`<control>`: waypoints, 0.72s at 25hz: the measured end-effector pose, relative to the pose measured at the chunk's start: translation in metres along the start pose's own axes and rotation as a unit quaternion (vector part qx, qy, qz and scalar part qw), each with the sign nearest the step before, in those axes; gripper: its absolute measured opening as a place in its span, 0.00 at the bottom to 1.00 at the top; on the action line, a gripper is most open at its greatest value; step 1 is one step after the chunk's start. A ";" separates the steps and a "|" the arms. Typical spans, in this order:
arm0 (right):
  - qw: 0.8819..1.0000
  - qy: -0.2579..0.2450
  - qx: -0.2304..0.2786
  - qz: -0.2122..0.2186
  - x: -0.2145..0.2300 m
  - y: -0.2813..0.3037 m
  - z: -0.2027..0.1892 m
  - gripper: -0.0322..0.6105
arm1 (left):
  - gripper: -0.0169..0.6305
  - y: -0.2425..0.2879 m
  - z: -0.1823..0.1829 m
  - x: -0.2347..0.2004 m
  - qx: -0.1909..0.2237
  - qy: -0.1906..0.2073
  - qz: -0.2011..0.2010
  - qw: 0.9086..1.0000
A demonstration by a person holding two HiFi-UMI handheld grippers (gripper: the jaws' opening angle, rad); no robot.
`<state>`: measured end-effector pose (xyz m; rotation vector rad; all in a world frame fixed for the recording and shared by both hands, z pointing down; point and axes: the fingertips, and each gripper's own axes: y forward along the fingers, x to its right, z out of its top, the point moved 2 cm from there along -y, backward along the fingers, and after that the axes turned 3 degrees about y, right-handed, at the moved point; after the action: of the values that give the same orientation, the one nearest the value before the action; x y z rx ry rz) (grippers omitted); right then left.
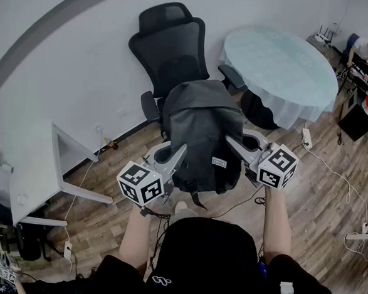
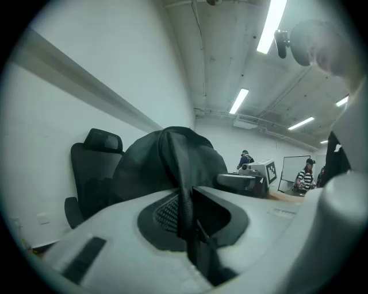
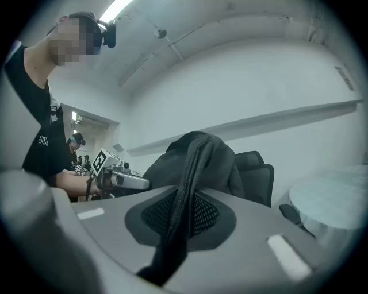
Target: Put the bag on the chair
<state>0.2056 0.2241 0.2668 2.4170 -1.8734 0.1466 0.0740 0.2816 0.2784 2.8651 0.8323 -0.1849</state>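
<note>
A dark grey backpack (image 1: 200,135) hangs in the air between my two grippers, in front of a black office chair (image 1: 169,45) that stands by the wall. My left gripper (image 1: 181,152) is shut on one black shoulder strap (image 2: 183,189), which runs up from between the jaws to the bag (image 2: 144,166). On the other strap (image 3: 187,195) my right gripper (image 1: 231,141) is shut too. The bag covers the chair's seat in the head view; the backrest (image 2: 92,166) shows behind it.
A round table (image 1: 284,62) with a pale cloth stands right of the chair, close to its armrest. A white desk (image 1: 38,164) is at the left. Cables and a power strip (image 1: 307,138) lie on the wooden floor. People (image 1: 366,52) sit at the far right.
</note>
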 end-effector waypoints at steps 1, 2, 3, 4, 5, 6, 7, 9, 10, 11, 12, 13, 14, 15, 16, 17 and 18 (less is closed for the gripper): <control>1.000 0.001 0.000 0.000 -0.001 0.000 0.001 0.13 | 0.08 -0.001 0.001 0.001 0.002 0.000 0.000 1.000; 1.000 0.002 0.000 -0.001 -0.001 0.001 0.002 0.13 | 0.08 -0.003 0.002 0.002 0.003 0.000 0.001 1.000; 1.000 0.005 0.001 -0.002 -0.002 0.001 0.003 0.13 | 0.08 -0.004 0.002 0.003 0.004 0.001 0.001 1.000; 1.000 0.007 0.002 -0.003 -0.003 0.002 0.004 0.13 | 0.08 -0.006 0.003 0.003 0.003 0.002 0.001 1.000; 1.000 0.010 0.003 -0.004 -0.004 0.003 0.004 0.13 | 0.08 -0.007 0.003 0.003 0.003 0.003 0.001 1.000; 1.000 0.012 0.003 -0.004 -0.005 0.004 0.003 0.13 | 0.08 -0.009 0.003 0.002 0.002 0.003 0.002 1.000; 1.000 0.013 0.002 -0.003 -0.006 0.006 0.002 0.13 | 0.08 -0.011 0.003 0.001 0.001 0.003 0.002 1.000; 1.000 0.016 -0.002 -0.001 -0.006 0.011 0.000 0.13 | 0.08 -0.013 0.001 -0.003 0.001 0.000 0.005 1.000; 1.000 0.017 -0.004 0.000 -0.006 0.014 -0.002 0.13 | 0.08 -0.015 0.000 -0.005 0.001 -0.001 0.007 1.000; 1.000 0.018 -0.006 0.001 -0.006 0.016 -0.003 0.13 | 0.09 -0.016 -0.002 -0.007 0.000 -0.003 0.009 1.000; 1.000 0.019 -0.008 0.002 -0.006 0.018 -0.005 0.13 | 0.08 -0.016 -0.003 -0.008 -0.001 -0.003 0.011 1.000; 1.000 0.020 -0.009 0.003 -0.006 0.019 -0.006 0.13 | 0.08 -0.016 -0.004 -0.010 -0.003 -0.003 0.013 1.000; 1.000 0.021 -0.010 0.003 -0.006 0.019 -0.007 0.13 | 0.09 -0.016 -0.004 -0.010 -0.005 -0.003 0.014 1.000; 1.000 0.022 -0.010 0.004 -0.006 0.018 -0.008 0.13 | 0.08 -0.016 -0.005 -0.010 -0.007 -0.002 0.014 1.000; 1.000 0.023 -0.009 0.005 -0.006 0.018 -0.008 0.13 | 0.09 -0.016 -0.005 -0.010 -0.008 -0.002 0.015 1.000; 1.000 0.025 -0.009 0.006 -0.006 0.018 -0.009 0.13 | 0.08 -0.017 -0.006 -0.010 -0.008 -0.002 0.015 1.000; 1.000 0.027 -0.009 0.008 -0.006 0.018 -0.009 0.13 | 0.08 -0.017 -0.006 -0.010 -0.007 -0.002 0.014 1.000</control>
<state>0.1867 0.2267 0.2755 2.3638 -1.8627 0.1933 0.0567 0.2910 0.2837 2.8605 0.7885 -0.1800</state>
